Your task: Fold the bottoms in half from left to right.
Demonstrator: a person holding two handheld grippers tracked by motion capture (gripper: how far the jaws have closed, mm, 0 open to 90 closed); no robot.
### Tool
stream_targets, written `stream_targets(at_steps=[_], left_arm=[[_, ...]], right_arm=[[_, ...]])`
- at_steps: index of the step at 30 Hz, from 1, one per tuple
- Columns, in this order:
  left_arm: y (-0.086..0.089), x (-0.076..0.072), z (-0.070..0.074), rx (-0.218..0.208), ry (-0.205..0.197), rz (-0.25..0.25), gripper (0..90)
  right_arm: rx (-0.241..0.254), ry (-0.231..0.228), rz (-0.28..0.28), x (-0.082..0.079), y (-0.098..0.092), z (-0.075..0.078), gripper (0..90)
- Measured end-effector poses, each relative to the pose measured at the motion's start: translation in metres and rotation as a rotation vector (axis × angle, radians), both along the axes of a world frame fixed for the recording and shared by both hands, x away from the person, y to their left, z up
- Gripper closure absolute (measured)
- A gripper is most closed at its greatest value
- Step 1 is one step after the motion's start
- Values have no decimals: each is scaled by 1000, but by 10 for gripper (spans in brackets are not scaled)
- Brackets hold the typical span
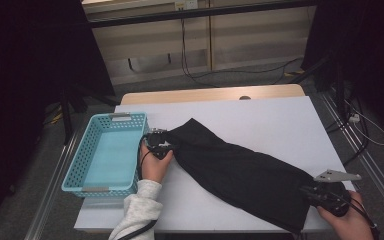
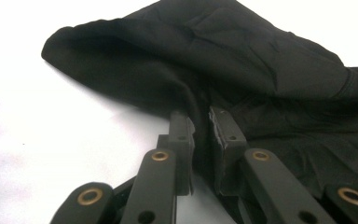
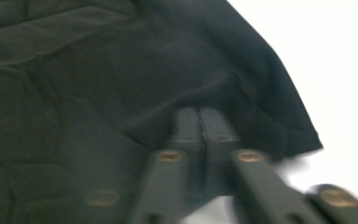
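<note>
1. Cloth (image 1: 240, 172), black, lies slantwise across the white table (image 1: 280, 120), from just beside the basket (image 1: 75, 172) down to the near right edge.
2. The left hand (image 1: 153, 165) comes in from the bottom in a pale sleeve (image 1: 139, 207), palm down, with the left gripper (image 1: 161, 145) pointing at the cloth's upper end.
3. Its jaws stand nearly together, pinching a fold of cloth (image 2: 200, 84) between the pads (seen in the left gripper view).
4. The right hand (image 1: 347, 217) sits at the table's near right corner, the right gripper (image 1: 314, 192) aimed left at the cloth's lower end.
5. Its jaws are clamped together on the cloth's edge (image 3: 121, 93), close to a corner.
6. The basket, blue and perforated, has nothing in it.
</note>
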State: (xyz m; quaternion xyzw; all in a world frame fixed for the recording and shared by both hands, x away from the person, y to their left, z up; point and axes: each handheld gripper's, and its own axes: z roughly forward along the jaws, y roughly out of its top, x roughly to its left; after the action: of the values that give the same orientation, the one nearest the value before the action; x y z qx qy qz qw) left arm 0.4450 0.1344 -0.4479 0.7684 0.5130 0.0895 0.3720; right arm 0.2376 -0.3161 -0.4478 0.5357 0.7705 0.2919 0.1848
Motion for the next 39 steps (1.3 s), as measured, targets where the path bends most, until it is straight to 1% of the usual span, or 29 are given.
stream_targets(at_steps=[1,4,5,7,9,12,13,15,16,17,18,19,20,22,23,24,25,26,28,29,30,31,32,33,36,37,38,39], left_arm=[[0,0,0,0,2,2,802],[0,0,0,-3,2,3,802],[1,0,0,-4,-1,6,803],[1,0,0,-5,0,7,803],[1,0,0,-5,1,9,803],[0,0,0,-2,0,7,803],[0,0,0,-2,0,8,803],[0,0,1,-3,-3,7,801],[0,0,0,0,-3,6,800],[0,0,0,1,-2,5,800],[0,0,0,1,-1,5,801],[1,0,0,2,-2,6,800],[1,0,0,2,-1,6,800],[1,-1,-1,4,0,5,800],[1,-1,-1,6,0,5,800],[1,-1,-1,6,0,5,800],[1,-1,-1,8,-1,5,801],[1,-1,-1,9,-2,5,801],[1,-1,-1,11,-1,5,801],[1,-1,-1,12,-1,5,801],[1,-1,-1,11,2,4,804],[1,-1,-2,10,5,4,812],[1,-2,-2,13,5,5,816],[1,-2,-2,13,3,5,816],[1,-2,-2,16,-1,3,815],[0,-2,-1,15,-1,5,815],[0,-2,-1,14,-1,5,814],[0,-2,-1,13,0,5,814]], right_arm=[[-6,-1,5,0,0,0,898],[7,6,7,0,-3,2,900],[3,6,3,-1,-6,3,900],[16,7,-7,-3,-12,8,900],[20,4,-17,-5,-18,12,900],[26,17,-9,-6,-22,9,900],[37,23,3,-6,-21,8,883],[35,9,-14,-5,-19,9,760],[46,-5,-16,-3,-19,11,714],[48,-29,-25,-1,-18,13,654],[39,-47,-32,0,-18,14,619],[21,-67,-53,4,-19,16,595],[22,-82,-78,8,-21,16,562],[43,-96,-103,16,-26,14,507],[45,-101,-111,19,-28,12,495],[49,-101,-111,22,-29,9,492],[59,-91,-113,26,-29,5,477],[59,-86,-119,30,-28,2,456],[60,-66,-108,35,-26,-4,450],[64,-54,-112,37,-25,-7,434],[53,-62,-111,38,-22,-8,434],[40,-60,-110,39,-21,-8,440],[37,-51,-114,39,-19,-7,469],[37,-44,-115,39,-18,-6,514],[40,-27,-77,38,-13,-5,683],[49,-15,-65,38,-11,-4,754],[69,-2,-57,37,-11,-4,842],[91,8,-52,37,-11,-4,865]])
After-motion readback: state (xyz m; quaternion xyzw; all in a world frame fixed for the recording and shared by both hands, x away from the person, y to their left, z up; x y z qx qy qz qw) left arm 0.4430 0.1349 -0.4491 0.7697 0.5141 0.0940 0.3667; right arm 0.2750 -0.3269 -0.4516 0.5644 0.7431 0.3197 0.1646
